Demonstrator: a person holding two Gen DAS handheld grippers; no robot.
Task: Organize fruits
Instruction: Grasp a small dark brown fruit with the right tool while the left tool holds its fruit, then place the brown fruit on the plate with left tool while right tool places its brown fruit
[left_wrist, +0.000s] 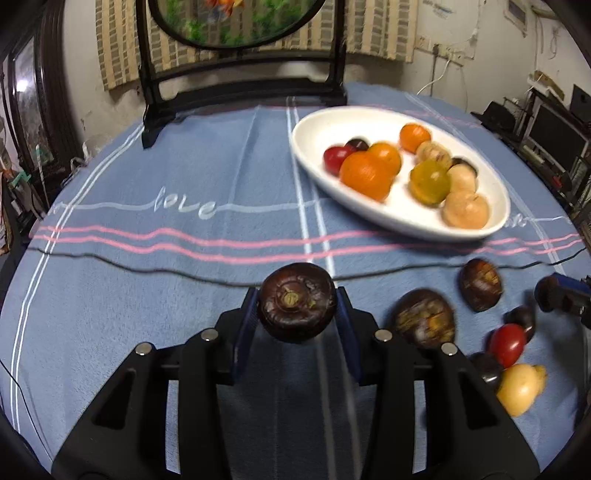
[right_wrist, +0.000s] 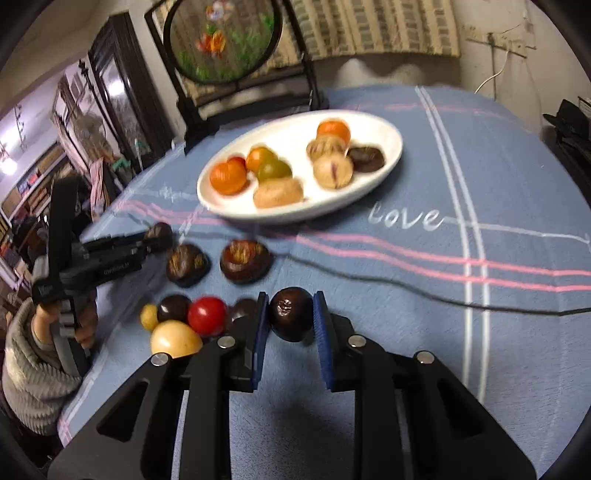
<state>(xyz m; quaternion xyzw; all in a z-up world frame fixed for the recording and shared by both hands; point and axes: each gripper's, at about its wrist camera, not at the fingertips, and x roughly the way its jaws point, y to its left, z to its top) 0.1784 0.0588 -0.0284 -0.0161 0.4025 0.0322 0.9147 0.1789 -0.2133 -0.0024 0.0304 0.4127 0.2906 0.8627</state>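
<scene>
Grippers, left (left_wrist: 297, 301) and right (right_wrist: 290, 314), each clamp 1 dark fruit.

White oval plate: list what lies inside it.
The white oval plate holds three oranges, a greenish fruit, tan round fruits, a red one and dark ones. Anything beneath them stays hidden.

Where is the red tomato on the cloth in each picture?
Left wrist view: tomato, low right, beside the yellow fruit.
Right wrist view: tomato, low left of centre, above the same yellow fruit.
Shared landmark: white plate.
</scene>
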